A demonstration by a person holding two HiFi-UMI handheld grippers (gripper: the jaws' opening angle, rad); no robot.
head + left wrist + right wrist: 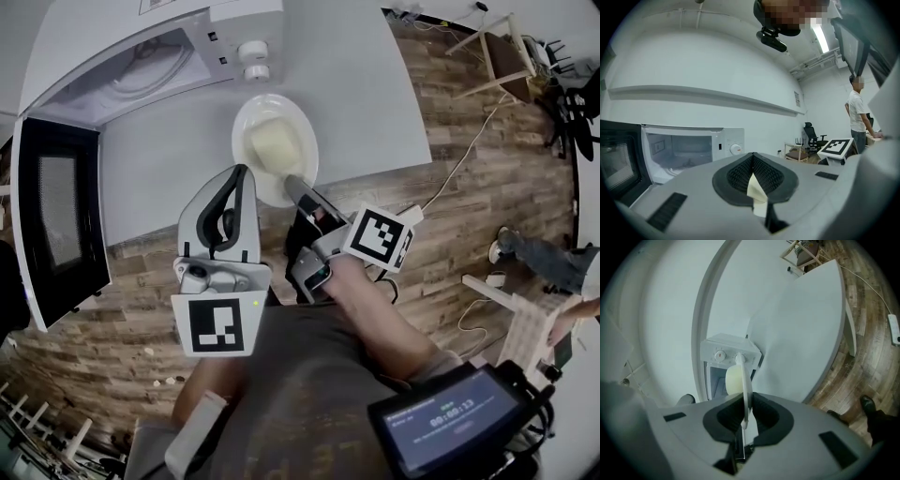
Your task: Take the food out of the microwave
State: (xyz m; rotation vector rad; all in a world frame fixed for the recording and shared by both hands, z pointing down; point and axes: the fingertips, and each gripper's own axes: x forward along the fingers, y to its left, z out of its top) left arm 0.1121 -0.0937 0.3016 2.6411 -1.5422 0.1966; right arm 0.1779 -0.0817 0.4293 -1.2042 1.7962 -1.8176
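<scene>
A white plate (246,117) with a pale yellow block of food (275,145) hangs over the white table (366,84), in front of the open microwave (141,66). My right gripper (292,183) is shut on the plate's near rim. In the right gripper view the plate (746,385) stands edge-on between the jaws, with the food (733,379) on its left side and the microwave (726,352) behind. My left gripper (240,173) is just left of the plate, shut, holding nothing. In the left gripper view its pads (753,180) meet, and the empty microwave cavity (679,152) lies ahead.
The microwave door (56,225) is swung wide open at the left. A wooden stool (497,52) and a cable lie on the floor at the right. Someone's legs (539,253) are at the far right. A person (858,117) and an office chair (813,136) stand across the room.
</scene>
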